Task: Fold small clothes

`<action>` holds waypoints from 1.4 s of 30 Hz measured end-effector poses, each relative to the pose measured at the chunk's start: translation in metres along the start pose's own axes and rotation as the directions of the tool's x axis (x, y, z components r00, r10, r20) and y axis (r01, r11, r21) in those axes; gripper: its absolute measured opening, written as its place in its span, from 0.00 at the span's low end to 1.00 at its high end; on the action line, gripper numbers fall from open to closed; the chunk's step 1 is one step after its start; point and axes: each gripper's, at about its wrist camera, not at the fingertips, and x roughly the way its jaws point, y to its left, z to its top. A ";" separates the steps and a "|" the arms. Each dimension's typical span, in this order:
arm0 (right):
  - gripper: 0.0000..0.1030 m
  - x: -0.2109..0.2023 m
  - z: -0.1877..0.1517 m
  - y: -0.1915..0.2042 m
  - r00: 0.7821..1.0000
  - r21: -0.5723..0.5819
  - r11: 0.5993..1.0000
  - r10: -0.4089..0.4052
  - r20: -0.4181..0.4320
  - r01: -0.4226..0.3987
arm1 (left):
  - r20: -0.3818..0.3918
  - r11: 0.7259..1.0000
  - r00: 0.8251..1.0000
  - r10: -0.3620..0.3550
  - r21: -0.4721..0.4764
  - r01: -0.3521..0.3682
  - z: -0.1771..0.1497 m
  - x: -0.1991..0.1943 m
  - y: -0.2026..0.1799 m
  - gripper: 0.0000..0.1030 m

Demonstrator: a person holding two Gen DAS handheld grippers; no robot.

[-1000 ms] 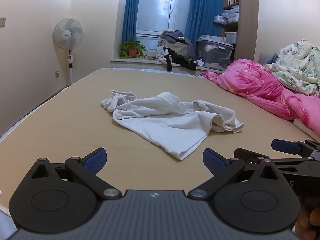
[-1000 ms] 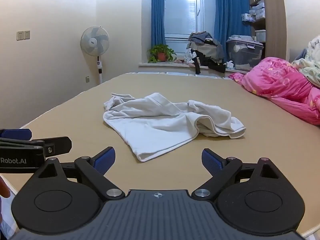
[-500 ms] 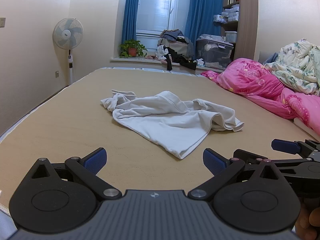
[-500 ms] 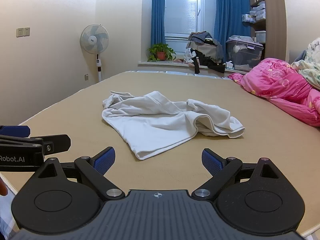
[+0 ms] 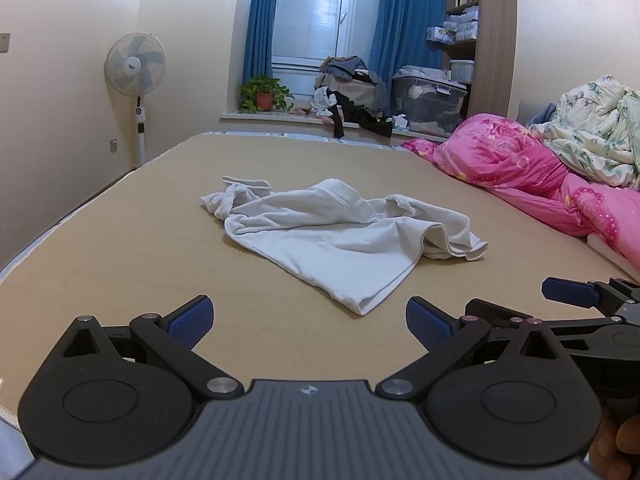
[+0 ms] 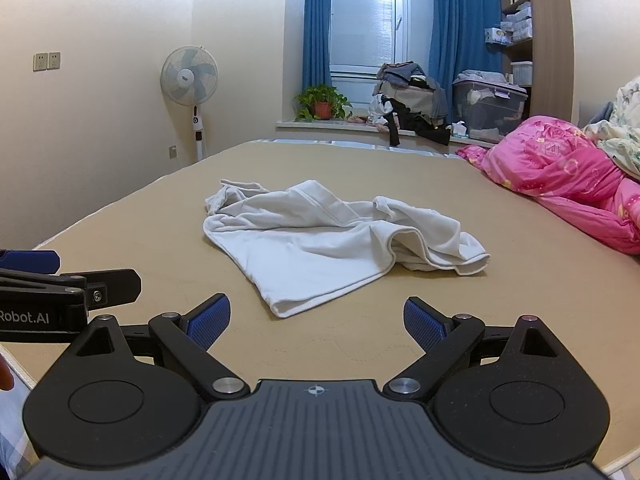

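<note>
A crumpled white garment lies in the middle of the tan bed surface; it also shows in the right wrist view. My left gripper is open and empty, hovering near the bed's front edge, short of the garment's nearest corner. My right gripper is open and empty, at the same distance from the garment. The right gripper shows at the right edge of the left wrist view; the left gripper shows at the left edge of the right wrist view.
A pink quilt and a floral duvet are heaped along the bed's right side. A standing fan is by the left wall. A windowsill with a plant, clothes and a storage box is beyond the bed.
Both grippers have shifted very slightly; the garment sits a touch lower in the left wrist view. Both stay open and empty. The garment has not moved.
</note>
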 end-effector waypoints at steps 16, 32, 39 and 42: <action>0.91 -0.001 -0.001 -0.001 1.000 -0.005 1.000 -0.002 0.004 0.002 | 0.010 1.000 1.000 0.001 0.007 -0.001 -0.001 0.002 -0.002 1.00; 0.44 0.027 0.045 -0.141 0.987 0.170 0.980 -0.122 0.106 0.103 | -0.024 0.999 1.000 -0.004 0.034 0.004 -0.009 0.033 0.008 0.37; 0.38 0.041 0.037 -0.184 0.993 0.313 0.946 -0.105 0.052 0.084 | -0.102 0.998 0.993 0.058 0.019 -0.056 0.011 0.092 0.009 0.37; 0.38 0.045 0.037 -0.191 0.998 0.344 0.938 -0.053 0.038 0.037 | -0.171 0.997 0.983 0.069 -0.030 -0.075 0.014 0.133 0.004 0.40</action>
